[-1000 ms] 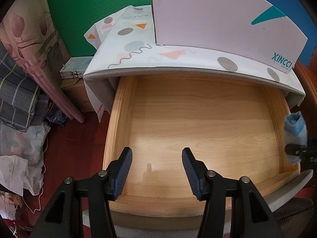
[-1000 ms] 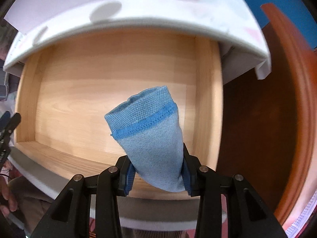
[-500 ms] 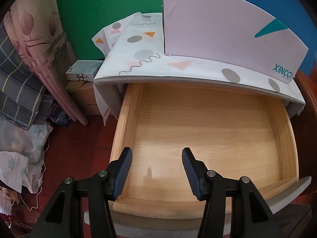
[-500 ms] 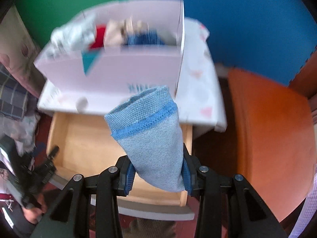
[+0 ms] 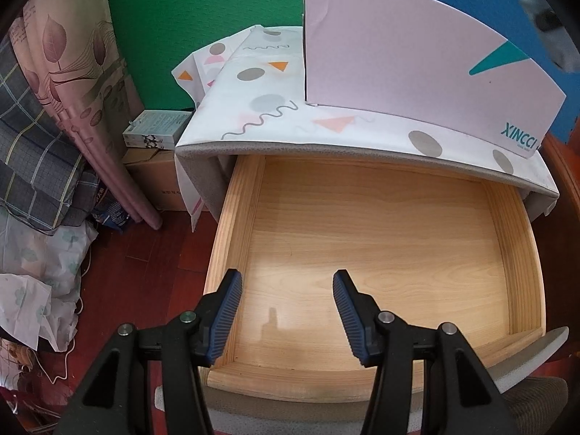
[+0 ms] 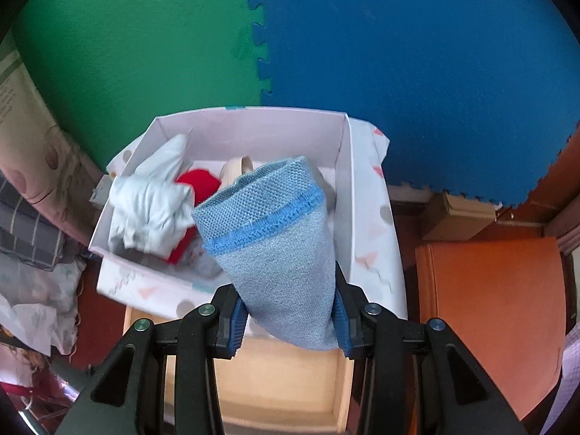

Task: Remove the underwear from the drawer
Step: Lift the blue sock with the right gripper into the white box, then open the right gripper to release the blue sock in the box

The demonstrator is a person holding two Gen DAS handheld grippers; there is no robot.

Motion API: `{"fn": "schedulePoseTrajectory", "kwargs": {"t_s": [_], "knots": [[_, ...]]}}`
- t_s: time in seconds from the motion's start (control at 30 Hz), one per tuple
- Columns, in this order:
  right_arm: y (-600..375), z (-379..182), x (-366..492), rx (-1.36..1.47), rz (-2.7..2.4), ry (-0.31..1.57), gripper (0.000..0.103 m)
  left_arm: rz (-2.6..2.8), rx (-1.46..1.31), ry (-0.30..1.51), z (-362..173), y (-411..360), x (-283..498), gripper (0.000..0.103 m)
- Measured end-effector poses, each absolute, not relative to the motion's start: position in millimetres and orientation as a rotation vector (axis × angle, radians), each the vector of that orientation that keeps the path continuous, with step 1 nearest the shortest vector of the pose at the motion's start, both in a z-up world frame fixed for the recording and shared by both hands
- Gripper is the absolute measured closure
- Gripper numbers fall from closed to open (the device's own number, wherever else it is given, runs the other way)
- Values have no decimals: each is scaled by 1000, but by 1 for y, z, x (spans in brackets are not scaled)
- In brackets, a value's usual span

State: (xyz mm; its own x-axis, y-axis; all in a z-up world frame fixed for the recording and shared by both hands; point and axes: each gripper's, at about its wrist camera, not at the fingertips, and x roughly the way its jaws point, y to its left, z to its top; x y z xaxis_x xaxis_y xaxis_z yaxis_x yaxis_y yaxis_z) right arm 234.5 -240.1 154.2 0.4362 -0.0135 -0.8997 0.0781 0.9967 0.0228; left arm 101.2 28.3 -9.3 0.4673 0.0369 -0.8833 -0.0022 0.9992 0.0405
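Observation:
A rolled light-blue piece of underwear (image 6: 275, 246) with a brighter blue band stands up between the pads of my right gripper (image 6: 288, 320), which is shut on it. It hangs high above the pale pink box (image 6: 342, 188) on the cabinet top. The wooden drawer (image 5: 235, 217) is pulled out, and its bottom is bare in the left wrist view. My left gripper (image 5: 286, 311) hovers open over the drawer's front left part with nothing between its fingers. A blurred piece of the right gripper with the underwear (image 5: 551, 36) shows at the top right of the left wrist view.
The pink box holds a grey-white cloth (image 6: 152, 195), a red cloth (image 6: 199, 181) and other pieces. A patterned white cover (image 5: 261, 108) lies over the cabinet top. An orange-brown wooden seat (image 6: 496, 311) stands on the right. Curtain, bedding and cartons (image 5: 156, 174) crowd the left floor.
My right gripper has risen with the underwear from inside the drawer to above the pink box. The left gripper has stayed in place, still open.

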Motion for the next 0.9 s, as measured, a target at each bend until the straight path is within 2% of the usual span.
{"fn": "schedulePoseTrajectory", "kwargs": {"t_s": [0.4, 0.8, 0.9], "knots": [[-233, 92, 282, 13, -124, 1219, 64, 24, 19, 1074, -8, 32, 102, 49], [-234, 65, 295, 4, -176, 1217, 54, 11, 5, 1070, -6, 29, 102, 50], [-235, 65, 296, 1, -183, 1206, 48, 7, 12, 1067, -6, 27, 101, 49]]}}
